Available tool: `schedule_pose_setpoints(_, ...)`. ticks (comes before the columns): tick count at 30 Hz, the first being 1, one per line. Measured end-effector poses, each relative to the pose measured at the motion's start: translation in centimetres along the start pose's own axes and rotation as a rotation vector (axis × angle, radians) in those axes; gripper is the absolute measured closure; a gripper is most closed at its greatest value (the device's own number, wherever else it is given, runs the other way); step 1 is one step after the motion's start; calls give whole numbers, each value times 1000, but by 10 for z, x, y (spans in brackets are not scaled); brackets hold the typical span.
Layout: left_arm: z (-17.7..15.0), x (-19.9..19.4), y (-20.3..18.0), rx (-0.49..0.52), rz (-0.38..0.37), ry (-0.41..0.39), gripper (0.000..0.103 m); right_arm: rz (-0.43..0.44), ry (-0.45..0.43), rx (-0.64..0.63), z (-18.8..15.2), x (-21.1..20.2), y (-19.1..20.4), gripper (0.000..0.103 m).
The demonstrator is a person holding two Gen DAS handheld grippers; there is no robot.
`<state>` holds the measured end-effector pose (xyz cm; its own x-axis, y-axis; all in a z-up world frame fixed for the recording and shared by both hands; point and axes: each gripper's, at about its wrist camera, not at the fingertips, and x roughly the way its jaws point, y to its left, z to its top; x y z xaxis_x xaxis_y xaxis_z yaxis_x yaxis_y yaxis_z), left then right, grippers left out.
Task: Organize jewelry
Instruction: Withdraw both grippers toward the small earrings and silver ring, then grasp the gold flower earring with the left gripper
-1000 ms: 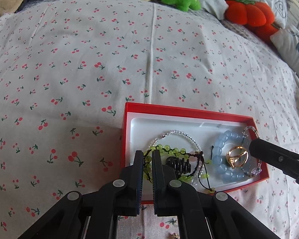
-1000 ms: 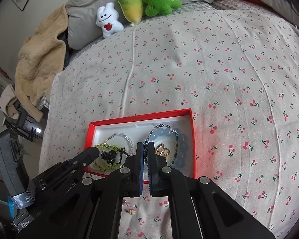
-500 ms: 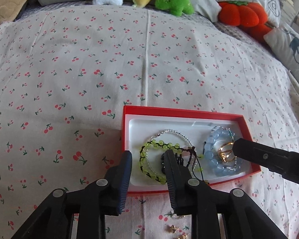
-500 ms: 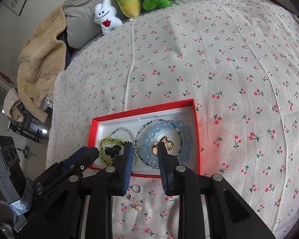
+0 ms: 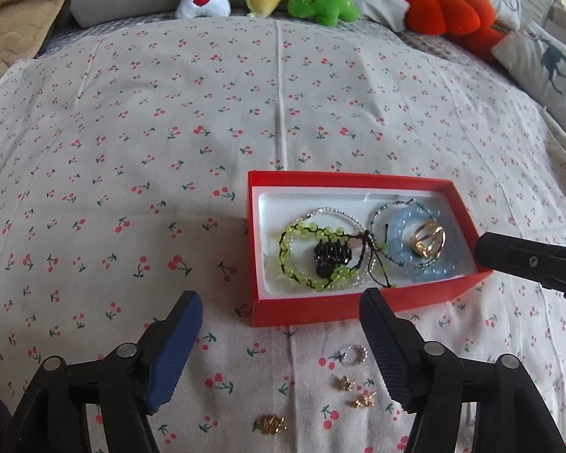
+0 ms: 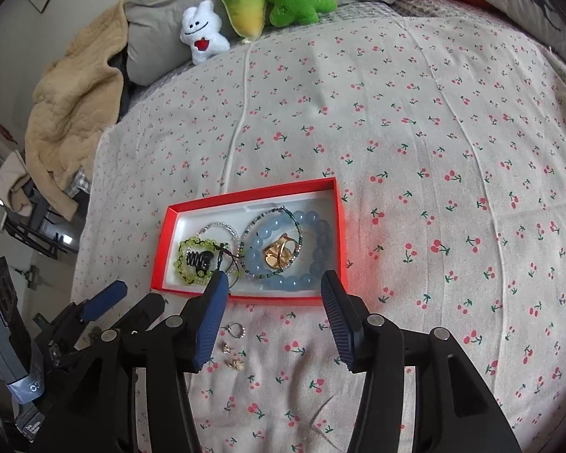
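A second ago both grippers were closed tight over the red box (image 5: 358, 307); now they have drawn back a little and their jaws are opening, with nothing between them. The left gripper (image 5: 281, 355) hangs released over the cherry-print sheet (image 5: 169, 113) just in front of the box, and the right gripper (image 6: 273, 313) is released too, near the box's front edge. Inside the box lie the black hair claw (image 5: 330, 255) on the green bead bracelet (image 5: 302, 256), and the gold ring (image 5: 428, 241) in the middle of the blue bead bracelet (image 5: 415, 256). I think the claw and the ring were just put down there, so these two pieces are done. What remains is on the sheet in front of the box: a small silver hoop (image 5: 354, 355) and three gold earrings (image 5: 345, 383), close together. They are tiny and flat on soft cloth, so picking them will probably need a careful pinch.
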<state>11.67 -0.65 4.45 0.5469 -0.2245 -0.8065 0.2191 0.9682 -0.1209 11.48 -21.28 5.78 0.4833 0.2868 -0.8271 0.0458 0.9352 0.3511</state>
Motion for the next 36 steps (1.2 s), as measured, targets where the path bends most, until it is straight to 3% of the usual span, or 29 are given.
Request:
schedule_pose_setpoints(14, -29, 3, 2, 56, 3, 127, 17, -123, 71, -56, -34, 0, -7, 36)
schedule_pose_setpoints(24, -48, 8, 9, 94, 38, 199, 14, -177, 155, -101, -56, 16, -2, 34)
schedule_pose_setpoints(29, -58, 18, 20, 64, 52, 277, 14, -225, 203, -139, -65, 25, 2, 34)
schedule_pose_setpoints(36, -62, 21, 31, -25, -9, 309, 14, -243, 256, -122, -73, 36, -2, 34)
